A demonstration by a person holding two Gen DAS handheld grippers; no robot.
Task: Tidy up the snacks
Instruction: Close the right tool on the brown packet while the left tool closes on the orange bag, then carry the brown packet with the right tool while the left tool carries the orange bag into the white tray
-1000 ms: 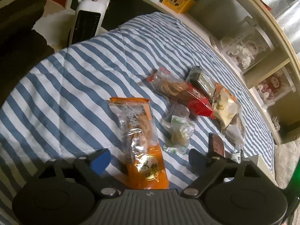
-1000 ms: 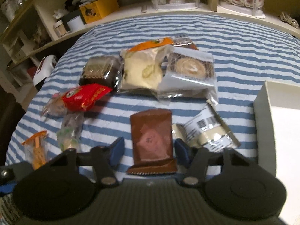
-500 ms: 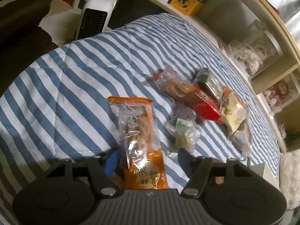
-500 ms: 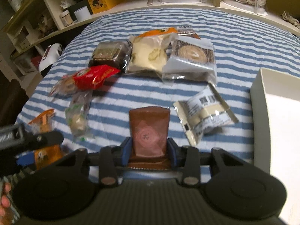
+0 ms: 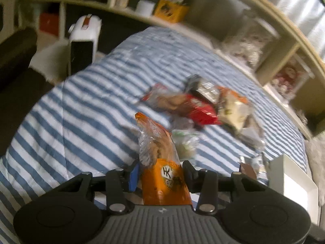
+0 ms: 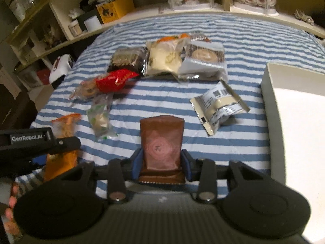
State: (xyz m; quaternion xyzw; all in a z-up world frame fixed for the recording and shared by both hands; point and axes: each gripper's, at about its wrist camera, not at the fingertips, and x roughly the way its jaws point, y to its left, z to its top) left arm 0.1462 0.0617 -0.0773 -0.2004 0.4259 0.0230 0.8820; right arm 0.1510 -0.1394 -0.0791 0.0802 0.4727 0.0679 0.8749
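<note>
My left gripper (image 5: 161, 171) is shut on an orange snack packet (image 5: 160, 158) and holds it lifted, tilted up off the striped cloth. It also shows in the right wrist view (image 6: 61, 142), under the left gripper's body (image 6: 38, 142). My right gripper (image 6: 161, 163) is shut on a brown snack packet (image 6: 161, 142) and holds it just above the cloth. A white box (image 6: 294, 122) stands to the right; it also shows in the left wrist view (image 5: 292, 185).
On the blue-striped cloth (image 6: 162, 101) lie a red packet (image 6: 113, 80), a small green-and-clear packet (image 6: 100, 122), a silver packet (image 6: 218, 105), and dark, cream and grey packets at the back (image 6: 168, 58). Shelves ring the table; a white heater (image 5: 83, 42) stands left.
Both grippers closed on their packets. The left one lifted the orange packet and swung right. The right one raised the brown packet slightly.
</note>
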